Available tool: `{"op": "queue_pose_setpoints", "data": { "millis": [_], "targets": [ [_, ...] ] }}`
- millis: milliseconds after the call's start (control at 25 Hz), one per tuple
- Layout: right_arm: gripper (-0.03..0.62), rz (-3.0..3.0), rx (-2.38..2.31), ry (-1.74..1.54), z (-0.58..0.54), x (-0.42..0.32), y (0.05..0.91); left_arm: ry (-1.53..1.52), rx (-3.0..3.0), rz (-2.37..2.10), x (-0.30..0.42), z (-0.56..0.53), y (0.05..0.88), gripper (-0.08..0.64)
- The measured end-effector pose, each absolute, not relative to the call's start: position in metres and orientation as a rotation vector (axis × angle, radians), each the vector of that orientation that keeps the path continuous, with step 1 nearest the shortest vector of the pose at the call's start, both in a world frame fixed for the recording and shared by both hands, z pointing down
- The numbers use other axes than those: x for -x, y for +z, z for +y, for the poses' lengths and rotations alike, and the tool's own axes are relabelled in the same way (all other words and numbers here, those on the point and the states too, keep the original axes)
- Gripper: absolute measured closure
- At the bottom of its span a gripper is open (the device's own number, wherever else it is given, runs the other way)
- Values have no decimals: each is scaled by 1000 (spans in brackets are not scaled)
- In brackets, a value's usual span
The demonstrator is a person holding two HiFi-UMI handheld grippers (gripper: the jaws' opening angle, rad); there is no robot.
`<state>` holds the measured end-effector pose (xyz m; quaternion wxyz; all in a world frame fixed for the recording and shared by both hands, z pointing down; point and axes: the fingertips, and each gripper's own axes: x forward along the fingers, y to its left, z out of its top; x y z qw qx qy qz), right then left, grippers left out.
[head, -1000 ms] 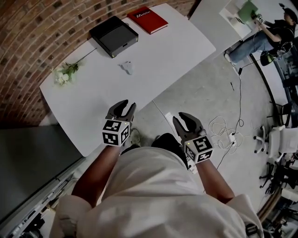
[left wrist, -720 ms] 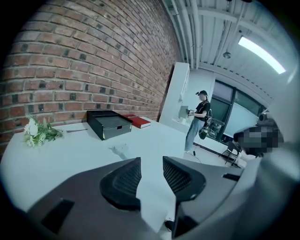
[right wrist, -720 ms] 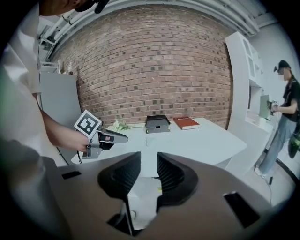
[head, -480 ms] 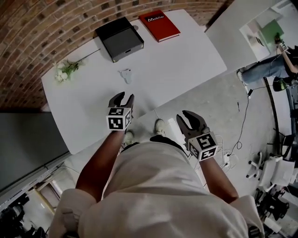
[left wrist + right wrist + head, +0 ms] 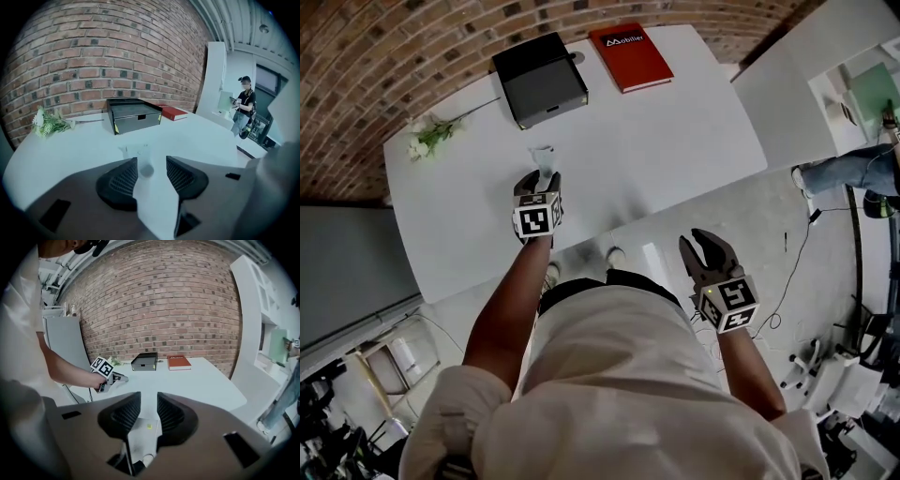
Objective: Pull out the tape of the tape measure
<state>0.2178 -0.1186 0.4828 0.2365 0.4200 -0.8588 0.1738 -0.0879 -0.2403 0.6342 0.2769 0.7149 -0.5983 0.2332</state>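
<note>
Now pre-grasp: left gripper point(image 5: 537, 175) is hovering just short of small whitish tape measure point(image 5: 543, 155), jaws spread, just been opening, nothing between them — right gripper point(image 5: 698, 246) is idling, jaws spread, empty; next is calling for straddling the case.

The person wears a pale short-sleeved shirt point(image 5: 609, 375), and the left gripper point(image 5: 541, 176) and right gripper point(image 5: 705, 248) are dark grey with ribbed pads, each carrying a white cube of black square markers.

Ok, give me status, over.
Left hand-held gripper open, jaws just been opening; tape measure at its tips, ungripped, not yet pulled. Right hand-held gripper open, empty, off the table. Nothing in the way.
</note>
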Motion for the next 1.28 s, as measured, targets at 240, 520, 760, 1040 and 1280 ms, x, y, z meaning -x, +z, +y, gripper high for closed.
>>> {"op": "queue_pose_setpoints", "data": {
  "millis": [240, 520, 760, 1040, 1280],
  "targets": [
    [480, -2350, -1126, 476, -139, -246, 487, 648, -1784, -1701, 97, -255, 660, 373],
    [480, -2347, -1107, 471, -156, -266, 490, 664, -1693, -1741, 97, -258, 677, 381],
    [480, -2357, -1100, 471, -165, -268, 493, 679, -1652, -1770, 104, -258, 681, 433],
    [480, -2379, -1101, 460, -168, -262, 490, 690, -1717, -1737, 102, -255, 670, 436],
    [480, -2408, -1098, 456, -166, -245, 483, 685, -1838, -1695, 97, -252, 638, 436]
  ]
}}
